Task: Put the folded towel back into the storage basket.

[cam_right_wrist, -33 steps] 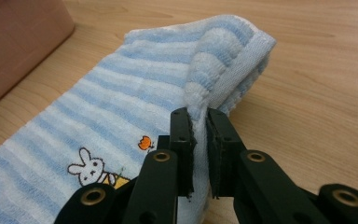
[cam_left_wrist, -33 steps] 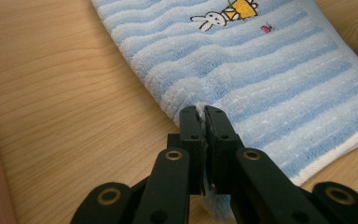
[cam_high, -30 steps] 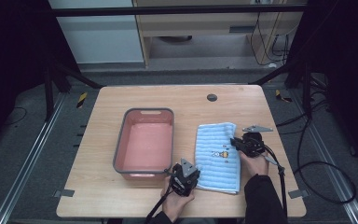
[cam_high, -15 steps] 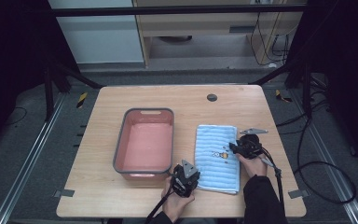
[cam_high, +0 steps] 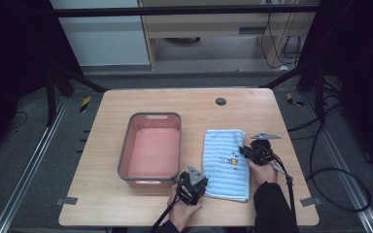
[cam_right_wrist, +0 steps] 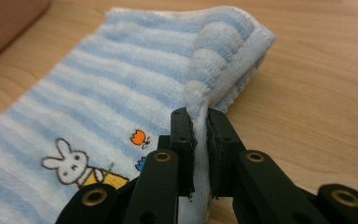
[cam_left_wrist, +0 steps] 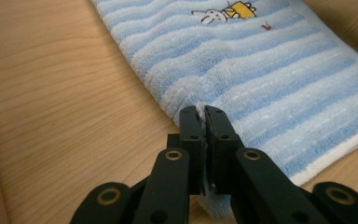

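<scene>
With both jaw pairs already pinched onto cloth, the step in hand looks like the taking-hold that comes ahead of a fold or a lift. The left hand-held gripper (cam_left_wrist: 204,114) is clamped on the near edge of the light-blue striped terry towel with a small rabbit print (cam_high: 226,162), close to one corner. The right hand-held gripper (cam_right_wrist: 199,116) has just been closing, and it now nips a raised ridge of that towel's side edge between its pads. The towel lies flat ahead of and between the two hand-held grippers, on the bare wood.

My guess is that the next move calls for raising both holds together, evenly, so the pile does not slip out of either pinch and the cloth comes up without dragging.

Beyond the left hand-held gripper, on its far left side, stands a pink rectangular plastic tub with a grey rim (cam_high: 125,156), empty. The pale wooden worktop (cam_high: 107,204) carries a small dark round inset (cam_high: 220,101) near its far edge. Dark frame legs, loose cables and a grey floor surround it.
</scene>
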Available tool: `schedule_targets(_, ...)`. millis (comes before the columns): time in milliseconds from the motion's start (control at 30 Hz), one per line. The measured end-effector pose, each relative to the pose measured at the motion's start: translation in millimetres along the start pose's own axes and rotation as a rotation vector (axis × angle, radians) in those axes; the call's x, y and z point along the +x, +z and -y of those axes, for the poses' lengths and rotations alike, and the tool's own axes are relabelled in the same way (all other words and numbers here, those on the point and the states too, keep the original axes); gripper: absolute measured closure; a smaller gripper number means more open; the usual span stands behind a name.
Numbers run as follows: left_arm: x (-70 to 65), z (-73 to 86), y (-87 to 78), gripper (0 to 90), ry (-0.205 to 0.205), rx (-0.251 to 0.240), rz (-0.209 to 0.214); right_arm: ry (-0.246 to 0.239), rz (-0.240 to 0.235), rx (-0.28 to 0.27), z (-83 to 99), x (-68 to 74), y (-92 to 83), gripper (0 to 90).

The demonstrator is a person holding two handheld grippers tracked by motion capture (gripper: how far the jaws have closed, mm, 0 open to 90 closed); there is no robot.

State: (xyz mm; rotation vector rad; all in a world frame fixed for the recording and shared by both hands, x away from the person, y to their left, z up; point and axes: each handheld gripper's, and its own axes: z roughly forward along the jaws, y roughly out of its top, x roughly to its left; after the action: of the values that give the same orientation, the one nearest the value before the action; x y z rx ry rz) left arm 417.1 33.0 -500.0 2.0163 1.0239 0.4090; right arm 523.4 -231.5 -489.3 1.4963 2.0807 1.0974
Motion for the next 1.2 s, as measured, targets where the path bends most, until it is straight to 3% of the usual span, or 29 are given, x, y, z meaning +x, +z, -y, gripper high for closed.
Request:
schedule_targets(100, 0.6, -3.8, -5.6, 86.1, 0.004, -0.017, 0.001, 0.005, -0.016, -0.04, -4.2, 1.8, -8.8, 82.5)
schedule_targets(333, -0.1, -15.0, -21.9, 86.1, 0.024, -0.063, 0.006, -0.038, -0.026, -0.116, -18.1, 10.3, -27.9, 82.5)
schedule_targets(800, -4.7, -41.9, -52.7, 86.1, 0.093, -0.116, 0.015, -0.056, -0.043, -0.179, -36.0, 19.7, -56.4, 82.6)
schedule_targets(1000, -1.4, -50.5, -63.8, 86.1, 0.092, -0.129, 0.034, -0.078, -0.027, -0.188, -44.9, 28.4, -67.6, 82.7)
schedule_targets(1200, 2.2, -57.7, -76.1, 86.1, 0.089, -0.142, 0.037, -0.086, -0.042, -0.231, -57.7, 39.5, -78.0, 82.6)
